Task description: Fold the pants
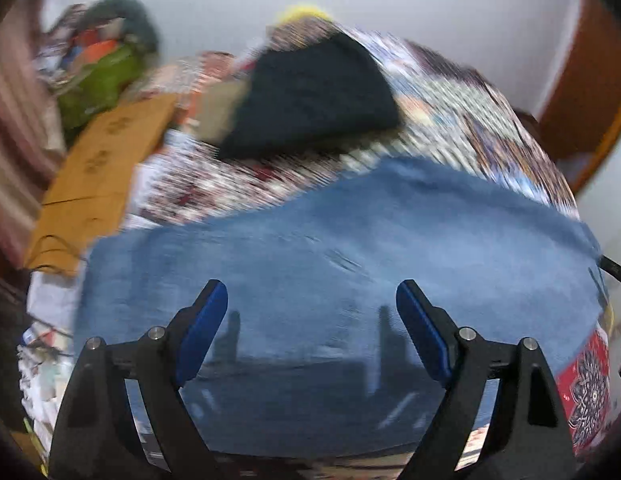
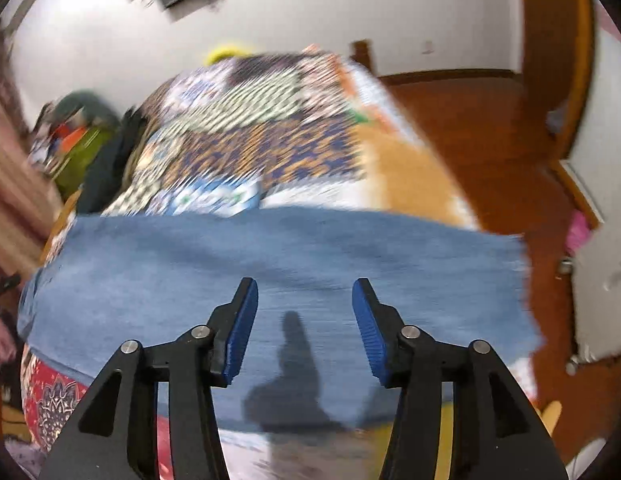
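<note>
Both tools, left point(image 1: 311, 330) and right point(image 2: 305, 328), hang spread and empty over the jeans point(image 1: 350, 264), which lie flat across the bed point(image 1: 490, 128); I'd guess I'm hovering to pick the next fold.

Your left gripper point(image 1: 311, 328) points steeply downward, jaws spread wide, nothing between its blue pads point(image 1: 200, 336). Your right gripper point(image 2: 305, 328) also tilts down, jaws parted and gripping nothing.

The left hand-held gripper point(image 1: 311, 300) hangs with jaws wide apart and empty above blue pants point(image 1: 350, 240) spread across a patterned bed point(image 1: 490, 128), a dark garment point(image 1: 318, 92) lying beyond.
</note>
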### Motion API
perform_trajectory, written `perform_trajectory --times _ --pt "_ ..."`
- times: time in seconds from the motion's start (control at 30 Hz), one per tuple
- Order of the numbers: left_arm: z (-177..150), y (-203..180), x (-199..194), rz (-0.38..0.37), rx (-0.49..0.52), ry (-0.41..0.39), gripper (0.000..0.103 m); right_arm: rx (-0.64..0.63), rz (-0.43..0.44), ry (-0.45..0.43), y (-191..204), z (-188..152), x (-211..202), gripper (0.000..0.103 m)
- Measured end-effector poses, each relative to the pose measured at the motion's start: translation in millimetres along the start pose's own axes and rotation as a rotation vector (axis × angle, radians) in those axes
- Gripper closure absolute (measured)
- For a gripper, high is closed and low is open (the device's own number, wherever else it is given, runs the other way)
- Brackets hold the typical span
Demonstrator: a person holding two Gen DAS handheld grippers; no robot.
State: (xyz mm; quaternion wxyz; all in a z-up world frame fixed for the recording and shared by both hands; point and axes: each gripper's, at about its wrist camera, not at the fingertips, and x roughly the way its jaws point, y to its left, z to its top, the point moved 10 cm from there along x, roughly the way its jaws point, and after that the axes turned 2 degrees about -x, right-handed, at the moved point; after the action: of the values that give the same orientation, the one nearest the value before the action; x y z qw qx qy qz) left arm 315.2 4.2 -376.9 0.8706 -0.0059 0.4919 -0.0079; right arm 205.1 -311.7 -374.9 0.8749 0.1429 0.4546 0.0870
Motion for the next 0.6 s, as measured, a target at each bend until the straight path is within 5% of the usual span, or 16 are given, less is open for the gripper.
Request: perform_trajectory --times 0.2,0.33,0.6 --pt "-33.0 -29.6 18.0 0.007 0.067 0.031 0.015 -0.131 -0.018 0.065 29.0 -39.4 25.0 0.051" --pt "-48.8 -22.7 14.0 -0.052 0.023 0.068 0.015 -0.132 0.019 0.084 25.4 -57.0 14.5 0.051" --pt "-57.3 -23.4 -3.8 -0.043 0.078 0.090 0.016 -0.123 0.050 0.134 31.8 -62.7 4.1 0.052"
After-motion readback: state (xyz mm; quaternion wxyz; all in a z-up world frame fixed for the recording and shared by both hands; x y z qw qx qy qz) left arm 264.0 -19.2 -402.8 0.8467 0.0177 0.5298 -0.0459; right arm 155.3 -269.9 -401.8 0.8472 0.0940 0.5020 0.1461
